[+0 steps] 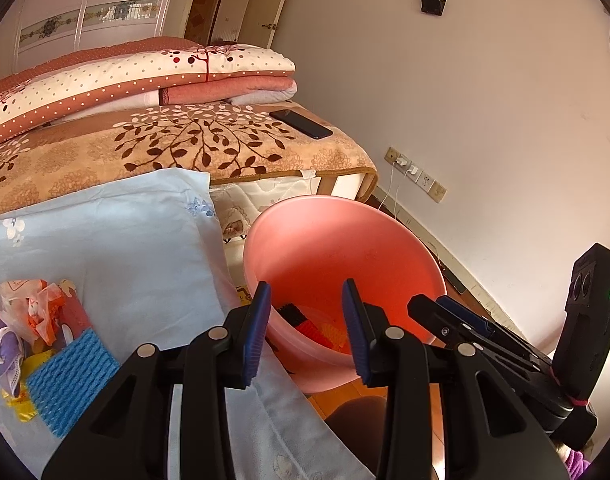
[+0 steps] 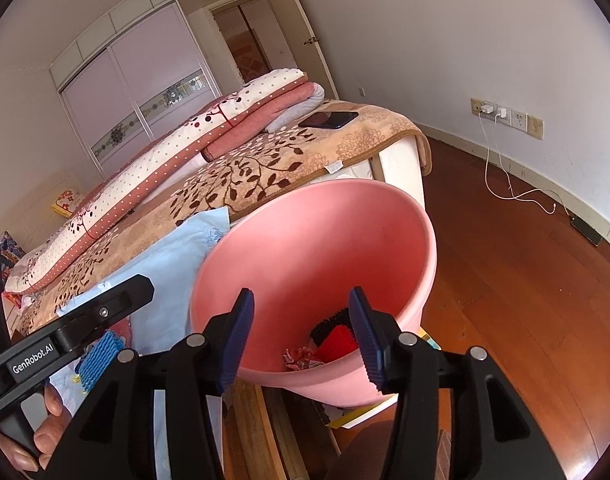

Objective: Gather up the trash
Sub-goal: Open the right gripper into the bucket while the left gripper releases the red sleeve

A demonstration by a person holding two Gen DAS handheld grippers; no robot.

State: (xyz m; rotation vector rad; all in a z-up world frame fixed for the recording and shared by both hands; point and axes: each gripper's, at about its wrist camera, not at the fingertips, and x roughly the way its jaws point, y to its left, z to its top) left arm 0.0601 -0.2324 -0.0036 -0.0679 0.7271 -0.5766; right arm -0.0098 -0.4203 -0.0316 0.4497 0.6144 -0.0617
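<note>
Two grippers (image 1: 307, 330) (image 2: 301, 332) — one pink bucket (image 2: 385, 216)

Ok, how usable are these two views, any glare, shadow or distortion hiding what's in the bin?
Left wrist view: strong fisheye bending, dark vignette corners; pink bin sharp, its base in shadow, scraps partly hidden behind the left gripper. Right wrist view: same bending, cooler tint; red and black scraps legible, floor shows mild sheen, no glare.
</note>
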